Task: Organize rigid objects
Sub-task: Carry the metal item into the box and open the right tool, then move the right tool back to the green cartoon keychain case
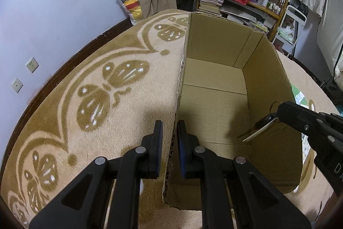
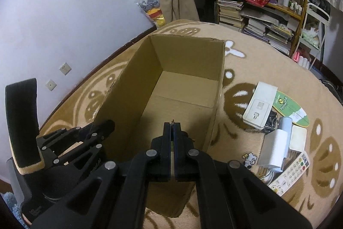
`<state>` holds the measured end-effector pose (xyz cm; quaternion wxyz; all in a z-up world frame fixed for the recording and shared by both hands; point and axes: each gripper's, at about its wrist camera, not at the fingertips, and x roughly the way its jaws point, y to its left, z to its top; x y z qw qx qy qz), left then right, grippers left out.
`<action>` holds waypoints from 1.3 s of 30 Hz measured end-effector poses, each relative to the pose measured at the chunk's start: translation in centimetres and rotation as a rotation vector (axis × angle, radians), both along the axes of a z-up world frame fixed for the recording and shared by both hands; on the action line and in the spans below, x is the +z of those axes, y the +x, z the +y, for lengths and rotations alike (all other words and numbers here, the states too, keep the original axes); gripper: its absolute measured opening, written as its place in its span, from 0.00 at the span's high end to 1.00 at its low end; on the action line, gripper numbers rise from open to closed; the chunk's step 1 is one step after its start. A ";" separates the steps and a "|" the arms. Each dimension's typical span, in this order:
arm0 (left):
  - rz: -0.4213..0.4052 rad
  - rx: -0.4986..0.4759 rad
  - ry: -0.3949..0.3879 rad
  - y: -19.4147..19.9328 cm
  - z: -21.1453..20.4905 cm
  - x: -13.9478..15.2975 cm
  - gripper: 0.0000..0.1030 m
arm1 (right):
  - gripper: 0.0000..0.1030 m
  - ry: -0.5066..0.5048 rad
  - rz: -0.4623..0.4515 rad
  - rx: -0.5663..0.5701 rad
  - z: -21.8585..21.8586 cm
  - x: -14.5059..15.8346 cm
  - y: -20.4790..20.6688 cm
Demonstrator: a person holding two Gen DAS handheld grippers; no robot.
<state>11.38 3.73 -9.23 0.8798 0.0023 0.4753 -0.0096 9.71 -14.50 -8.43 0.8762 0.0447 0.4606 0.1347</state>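
Observation:
An open cardboard box (image 1: 218, 42) stands on the patterned rug, with nothing on its floor. My left gripper (image 1: 170, 134) is shut on the box's left wall, one finger outside and one inside. In the right wrist view the left gripper (image 2: 107, 125) shows on that same wall of the box (image 2: 137, 89). My right gripper (image 2: 172, 125) hangs over the inside of the box, shut on a thin flat item (image 2: 172, 121) seen edge-on. From the left wrist view the right gripper (image 1: 277, 116) reaches in over the right wall, and the flat item (image 1: 260, 129) slants down from it, pale at the edge and dark on top.
Right of the box on the rug lies a pile: a white flat box (image 2: 259, 106), a green printed board (image 2: 289, 108), a white cylinder (image 2: 280, 143), a cream case (image 2: 298, 136) and a sticker sheet (image 2: 289, 173). A shelf (image 2: 268, 3) stands behind. A black sleeve (image 2: 21, 121) is at left.

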 end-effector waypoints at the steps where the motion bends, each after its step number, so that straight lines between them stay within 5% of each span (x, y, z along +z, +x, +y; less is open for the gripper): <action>1: 0.000 -0.001 -0.001 0.0 0.0 0.0 0.89 | 0.96 -0.002 -0.002 0.004 0.1 0.0 -0.1; 7: 0.001 0.003 -0.005 0.0 0.0 0.0 0.89 | 0.83 -0.018 -0.030 0.008 0.1 1.0 -0.6; 11: 0.002 0.005 -0.009 0.0 0.0 -0.1 0.89 | 0.37 -0.024 -0.075 0.000 -0.6 2.4 -1.0; 15: 0.002 0.004 -0.007 0.0 0.1 -0.1 0.89 | 0.15 -0.004 -0.125 -0.047 -1.9 3.8 -1.5; 24: -0.004 0.009 0.006 -0.1 0.0 -0.2 0.88 | 0.00 0.038 -0.120 -0.188 -6.8 3.8 -1.3; 39: -0.002 0.012 0.007 -0.2 0.0 -0.2 0.87 | 0.00 -0.041 -0.004 -0.268 -11.5 -1.5 -2.1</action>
